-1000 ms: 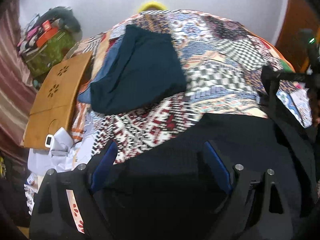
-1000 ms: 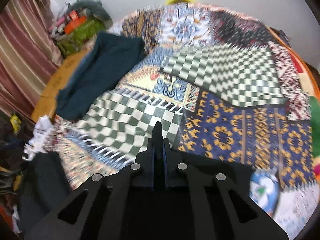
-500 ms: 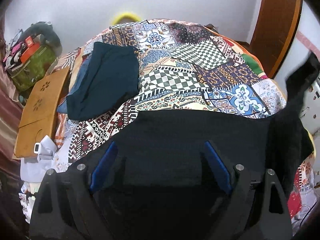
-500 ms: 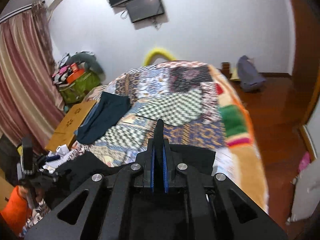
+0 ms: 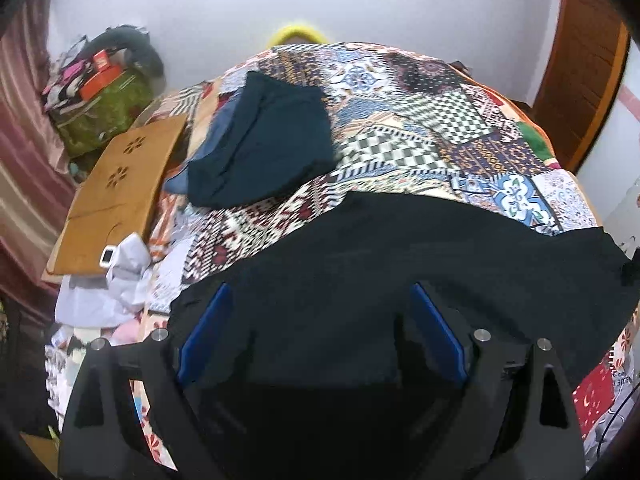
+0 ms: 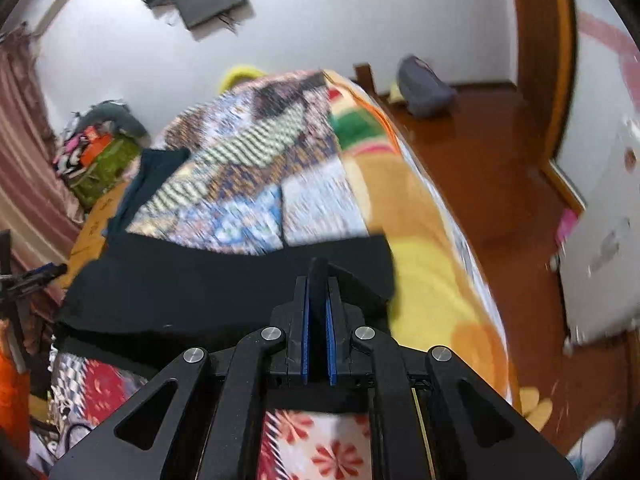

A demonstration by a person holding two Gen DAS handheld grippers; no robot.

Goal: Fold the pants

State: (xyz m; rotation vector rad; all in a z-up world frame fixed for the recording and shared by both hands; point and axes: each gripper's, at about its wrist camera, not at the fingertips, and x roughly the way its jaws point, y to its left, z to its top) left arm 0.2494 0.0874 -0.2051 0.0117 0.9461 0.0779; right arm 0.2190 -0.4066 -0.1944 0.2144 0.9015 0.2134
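While black pants [image 5: 400,264] drape across both tongs over the patchwork bedspread [image 5: 400,120], left gripper [image 5: 320,320] spread wide, fabric between fingers, right gripper [image 6: 318,280] clenched on pants edge, wooden floor [image 6: 480,168] only in right view.

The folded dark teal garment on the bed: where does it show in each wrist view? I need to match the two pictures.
Left wrist: the folded dark teal garment lies upper left of centre on the patchwork bedspread, beside the wooden board.
Right wrist: it shows small at the left, on the bedspread's far left edge.
Shared landmark: the yellow object at the bed's far end.
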